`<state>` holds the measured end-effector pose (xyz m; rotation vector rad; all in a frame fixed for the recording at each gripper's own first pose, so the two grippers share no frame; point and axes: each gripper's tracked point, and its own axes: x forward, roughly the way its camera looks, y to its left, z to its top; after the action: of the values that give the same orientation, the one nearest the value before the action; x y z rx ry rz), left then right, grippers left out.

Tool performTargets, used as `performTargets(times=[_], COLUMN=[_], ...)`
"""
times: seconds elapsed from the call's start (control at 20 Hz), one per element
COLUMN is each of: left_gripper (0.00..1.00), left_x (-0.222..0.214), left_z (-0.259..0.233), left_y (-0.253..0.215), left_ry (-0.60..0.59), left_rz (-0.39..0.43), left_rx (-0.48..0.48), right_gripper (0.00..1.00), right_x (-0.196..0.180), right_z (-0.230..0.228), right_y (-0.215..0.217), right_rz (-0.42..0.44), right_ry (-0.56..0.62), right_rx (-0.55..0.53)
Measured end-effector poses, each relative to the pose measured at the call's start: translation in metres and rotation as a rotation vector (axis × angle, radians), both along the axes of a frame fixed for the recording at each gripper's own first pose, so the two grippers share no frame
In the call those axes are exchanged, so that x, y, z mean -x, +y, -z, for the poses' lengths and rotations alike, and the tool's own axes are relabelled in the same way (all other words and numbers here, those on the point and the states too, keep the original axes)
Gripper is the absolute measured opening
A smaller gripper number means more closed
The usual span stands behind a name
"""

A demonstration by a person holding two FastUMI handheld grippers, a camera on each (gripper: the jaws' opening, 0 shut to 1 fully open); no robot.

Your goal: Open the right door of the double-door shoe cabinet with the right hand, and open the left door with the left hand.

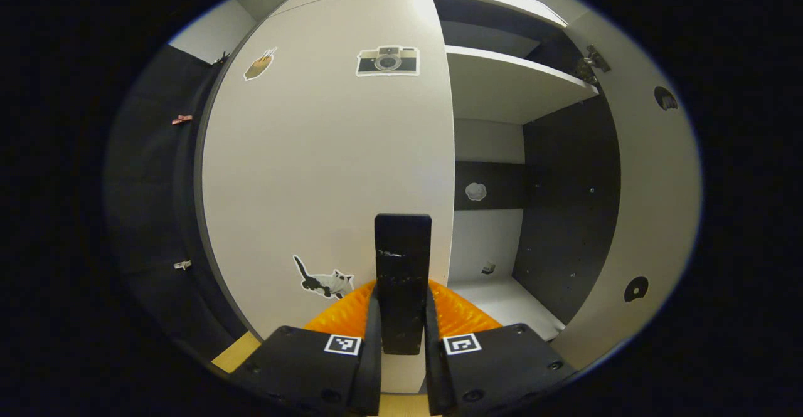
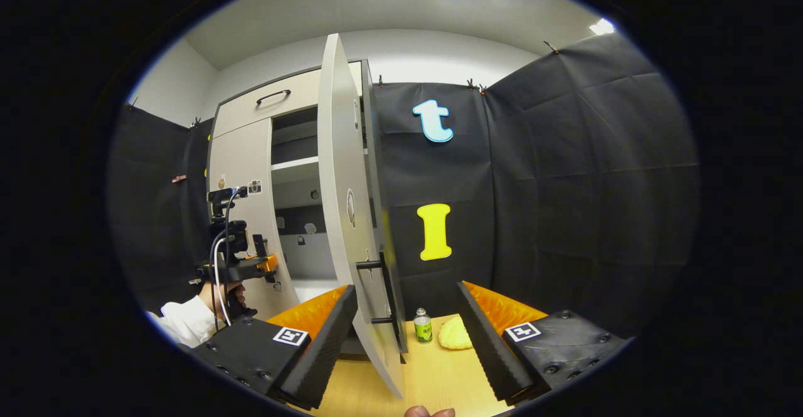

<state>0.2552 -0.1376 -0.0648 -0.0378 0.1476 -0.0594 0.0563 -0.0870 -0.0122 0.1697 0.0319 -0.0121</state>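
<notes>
The left gripper (image 1: 403, 316) is clamped on the black handle (image 1: 403, 279) of the left door (image 1: 326, 166), which stands upright and flat across the cabinet front. The handle's long axis runs vertically. The right door (image 2: 342, 216) stands swung out edge-on, its handle (image 2: 392, 291) also vertical, between the widely spread fingers of the right gripper (image 2: 408, 335), touching neither.

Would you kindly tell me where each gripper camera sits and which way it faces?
Left gripper view: rides the left gripper, facing the closed white left cabinet door, fingers shut on its black bar handle.
Right gripper view: rides the right gripper, open, facing the swung-out white right cabinet door; a sleeved hand shows.
Shared: both doors, the white inner shelf.
</notes>
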Motion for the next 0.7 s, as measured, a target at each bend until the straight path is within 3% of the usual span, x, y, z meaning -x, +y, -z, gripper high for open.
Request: performTargets(times=[0.15, 0.35, 0.45, 0.5, 0.7], left_gripper=[0.27, 0.23, 0.23, 0.23, 0.22], left_x=[0.0, 0.011, 0.025, 0.035, 0.074], left_z=[-0.002, -0.002, -0.003, -0.004, -0.003], left_y=[0.002, 0.004, 0.009, 0.013, 0.031], left_ry=[-0.037, -0.018, -0.016, -0.019, -0.006], left_rz=[-0.009, 0.001, -0.01, -0.012, 0.006], left_rx=[-0.038, -0.017, -0.028, -0.028, 0.009], right_gripper=[0.98, 0.98, 0.98, 0.92, 0.98], right_x=[0.002, 0.007, 0.01, 0.011, 0.029], right_z=[0.0, -0.001, -0.005, -0.006, -0.011], right_y=[0.002, 0.007, 0.009, 0.01, 0.017], right_rz=[-0.005, -0.021, -0.026, -0.026, -0.021], right_ry=[0.002, 0.001, -0.004, -0.005, -0.017], right_rx=[0.0, 0.028, 0.031, 0.033, 0.034])
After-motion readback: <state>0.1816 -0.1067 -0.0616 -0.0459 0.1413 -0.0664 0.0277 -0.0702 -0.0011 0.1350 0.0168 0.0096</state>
